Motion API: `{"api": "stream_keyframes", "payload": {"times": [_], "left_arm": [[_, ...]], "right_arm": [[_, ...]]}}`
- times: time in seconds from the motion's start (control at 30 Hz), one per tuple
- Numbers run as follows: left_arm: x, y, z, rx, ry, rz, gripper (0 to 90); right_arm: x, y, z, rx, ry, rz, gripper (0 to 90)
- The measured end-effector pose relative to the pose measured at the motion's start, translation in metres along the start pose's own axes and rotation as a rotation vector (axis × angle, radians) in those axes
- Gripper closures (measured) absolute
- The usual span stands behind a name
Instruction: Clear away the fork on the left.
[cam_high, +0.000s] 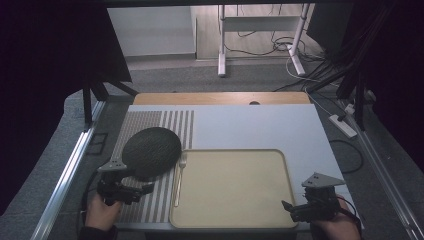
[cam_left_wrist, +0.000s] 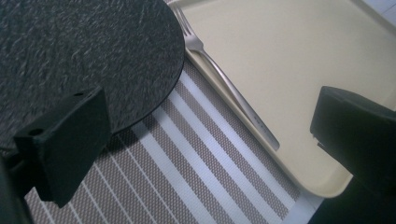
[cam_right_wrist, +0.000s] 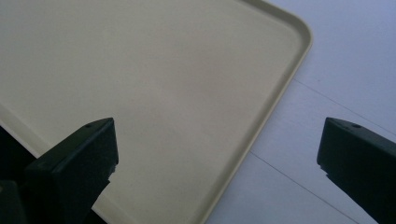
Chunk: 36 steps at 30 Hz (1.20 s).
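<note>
While the high view takes in the whole white table (cam_high: 250, 125) with its striped placemat (cam_high: 150, 125), cream tray (cam_high: 232, 187), round dark mat (cam_high: 151, 152) and fork (cam_high: 179, 180), the left gripper view brings close what it cannot resolve: the rough grain of the round dark mat (cam_left_wrist: 79, 56), the tines of the fork (cam_left_wrist: 224, 79) lying along the rim of the cream tray (cam_left_wrist: 289, 70), and the woven stripes of the striped placemat (cam_left_wrist: 187, 172). No writing or brand can be read on anything. Beneath the left gripper (cam_high: 125, 190) (cam_left_wrist: 205, 144), whose jaws stand wide apart and empty, the placemat runs between them, the dark mat ahead by one jaw, fork and tray by the other. Ahead of the right gripper (cam_high: 300, 202) (cam_right_wrist: 217, 163), jaws likewise spread on nothing, the tray's (cam_right_wrist: 154, 93) rounded corner lies between and beyond them, bare table (cam_right_wrist: 345, 60) past its rim.
</note>
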<state>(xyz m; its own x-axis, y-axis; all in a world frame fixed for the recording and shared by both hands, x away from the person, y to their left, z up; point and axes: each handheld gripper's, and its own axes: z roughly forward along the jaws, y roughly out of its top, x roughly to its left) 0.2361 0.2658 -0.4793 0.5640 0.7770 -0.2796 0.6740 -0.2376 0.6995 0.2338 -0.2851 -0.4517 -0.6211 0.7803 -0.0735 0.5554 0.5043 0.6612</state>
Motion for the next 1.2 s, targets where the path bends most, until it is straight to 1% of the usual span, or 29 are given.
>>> {"api": "stream_keyframes", "payload": {"times": [0.33,0.53,0.83,1.0,1.2], "left_arm": [[0.002,-0.014,-0.011,0.003,0.013,-0.028,0.0],[0.001,-0.019,-0.020,-0.019,0.032,-0.037,0.0],[-0.002,-0.024,-0.027,-0.001,0.087,-0.031,0.0],[-0.002,-0.027,-0.031,-0.001,0.095,-0.032,0.0],[-0.004,-0.029,-0.033,0.020,0.103,-0.034,0.0]], "right_arm": [[0.000,0.000,0.000,-0.001,-0.001,0.003,0.0],[0.000,0.000,0.000,-0.001,-0.001,0.005,0.0],[-0.001,0.000,0.000,0.001,-0.002,0.008,0.0],[-0.001,0.000,0.000,0.002,-0.002,0.009,0.0],[0.000,0.000,0.000,0.003,-0.004,0.009,0.0]]}}
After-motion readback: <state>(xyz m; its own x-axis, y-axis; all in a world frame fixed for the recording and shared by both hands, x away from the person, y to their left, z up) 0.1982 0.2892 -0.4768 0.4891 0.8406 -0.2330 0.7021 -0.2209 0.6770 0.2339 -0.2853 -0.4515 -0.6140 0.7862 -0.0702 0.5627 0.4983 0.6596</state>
